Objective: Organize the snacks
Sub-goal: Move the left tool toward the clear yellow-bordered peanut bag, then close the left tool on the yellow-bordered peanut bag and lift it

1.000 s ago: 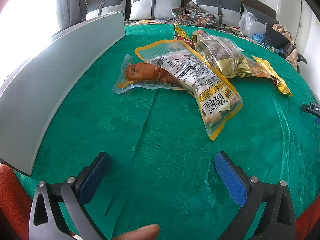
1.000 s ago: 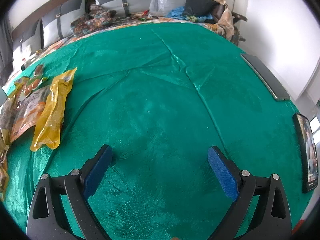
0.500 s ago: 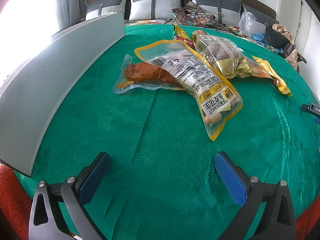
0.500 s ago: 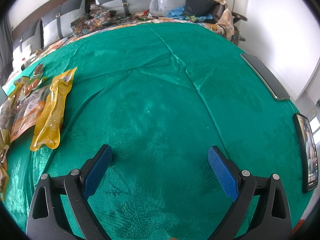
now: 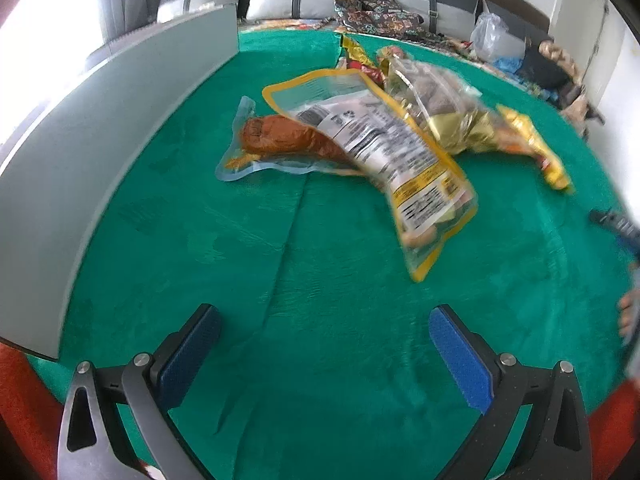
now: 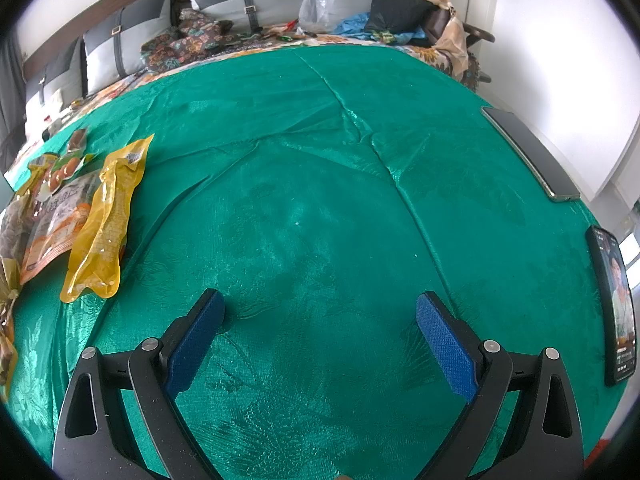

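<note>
Green patterned cloth (image 6: 320,200) covers the whole table, creased along a few long folds. The left gripper (image 5: 324,340) hovers low over a bare stretch of it with its blue-padded jaws spread wide and nothing between them. Ahead of it the snacks lie in a loose heap: a clear pouch with a brown drumstick (image 5: 280,140) lies nearest the grey panel (image 5: 100,128) standing along the left edge, and a yellow-edged peanut bag (image 5: 384,144) lies slantwise over the pouch's right end. Behind that a clear bag of gold-wrapped pieces (image 5: 440,100) rests against it, with a yellow wrapper (image 5: 536,148) trailing off to the right. That view is smeared with blur.

The right gripper (image 6: 320,324) is likewise released, jaws wide apart above empty cloth, well away from everything. At its far left a yellow packet (image 6: 106,216) lies beside an orange-printed bag (image 6: 56,216). Two phones sit at the right edge, a dark one (image 6: 528,152) and one with a lit screen (image 6: 616,304)
</note>
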The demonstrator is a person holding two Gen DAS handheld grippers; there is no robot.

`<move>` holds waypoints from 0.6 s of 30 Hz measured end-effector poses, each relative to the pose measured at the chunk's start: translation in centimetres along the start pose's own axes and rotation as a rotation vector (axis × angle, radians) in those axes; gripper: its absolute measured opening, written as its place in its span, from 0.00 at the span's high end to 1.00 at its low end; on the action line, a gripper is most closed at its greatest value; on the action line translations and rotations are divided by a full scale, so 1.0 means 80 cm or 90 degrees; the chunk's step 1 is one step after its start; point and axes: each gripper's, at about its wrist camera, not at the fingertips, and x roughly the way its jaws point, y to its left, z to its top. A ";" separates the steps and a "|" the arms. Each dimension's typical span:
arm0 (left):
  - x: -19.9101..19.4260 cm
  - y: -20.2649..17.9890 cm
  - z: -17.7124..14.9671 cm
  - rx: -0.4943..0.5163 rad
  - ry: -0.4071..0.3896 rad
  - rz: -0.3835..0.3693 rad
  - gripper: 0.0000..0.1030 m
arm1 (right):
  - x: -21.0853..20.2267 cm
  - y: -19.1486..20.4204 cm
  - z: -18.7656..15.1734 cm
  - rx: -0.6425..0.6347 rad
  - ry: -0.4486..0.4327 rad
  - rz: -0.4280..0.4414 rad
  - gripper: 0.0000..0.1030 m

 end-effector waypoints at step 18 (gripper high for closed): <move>0.071 -0.049 0.122 -0.091 0.054 0.042 0.00 | 0.000 0.001 0.000 0.000 0.000 0.000 0.04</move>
